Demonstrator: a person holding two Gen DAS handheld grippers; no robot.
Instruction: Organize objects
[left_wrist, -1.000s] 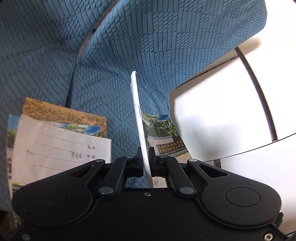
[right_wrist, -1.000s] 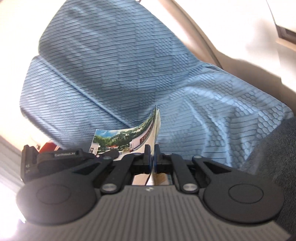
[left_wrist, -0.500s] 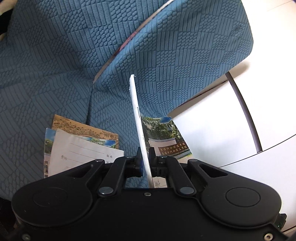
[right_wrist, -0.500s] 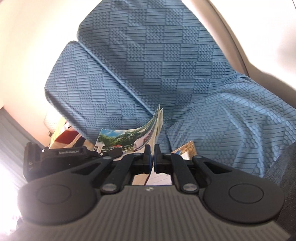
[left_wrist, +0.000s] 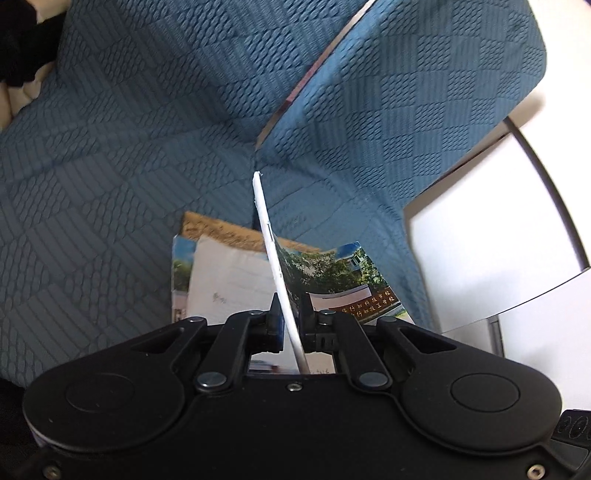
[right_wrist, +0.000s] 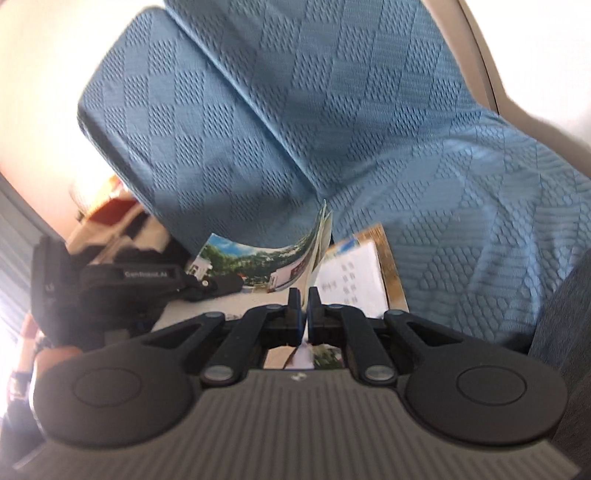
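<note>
Together, left gripper and right gripper clench one booklet above three stacked papers.

Blue geometric-textured sofa cover; booklet cover seemingly a green-treed photo.

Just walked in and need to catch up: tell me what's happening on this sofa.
A person holds a booklet with a campus photo cover between two handheld grippers. The left gripper and the right gripper each pinch an edge of it, carrying it above the blue sofa cover. Just beneath lies a small stack of papers and booklets on the seat. The held booklet has not been set down on it yet.
</note>
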